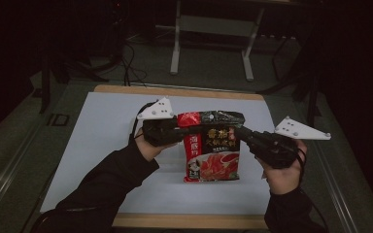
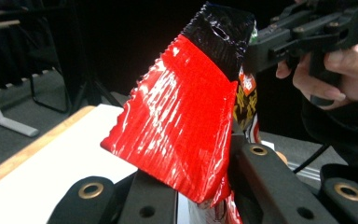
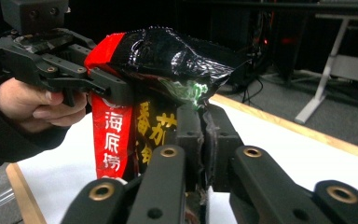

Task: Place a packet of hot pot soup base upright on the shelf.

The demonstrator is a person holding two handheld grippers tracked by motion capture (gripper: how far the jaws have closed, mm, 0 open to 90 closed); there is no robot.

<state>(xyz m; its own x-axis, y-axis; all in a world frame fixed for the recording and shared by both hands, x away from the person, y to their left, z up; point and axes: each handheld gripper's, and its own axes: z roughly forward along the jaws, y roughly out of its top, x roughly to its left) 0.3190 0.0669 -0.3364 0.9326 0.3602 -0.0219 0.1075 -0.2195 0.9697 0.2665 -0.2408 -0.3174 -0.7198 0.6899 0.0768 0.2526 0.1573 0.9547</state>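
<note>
Both black two-jaw grippers, left [image 1: 180, 132] and right [image 1: 237, 132], pinch the upper corners of a glossy red-and-black foil food pouch [image 1: 212, 148] at frame centre, above a pale blue sheet [image 1: 107, 126] on the wood-edged table [image 1: 175, 91]. Grey metal frame legs [image 1: 176, 46] stand at the top, and darkness swallows the room's sides.

Two black grippers, left [image 1: 182, 132] and right [image 1: 241, 134]: brass-ringed pivots, grey three-cornered top plates, trailing cables; black sleeves.
</note>
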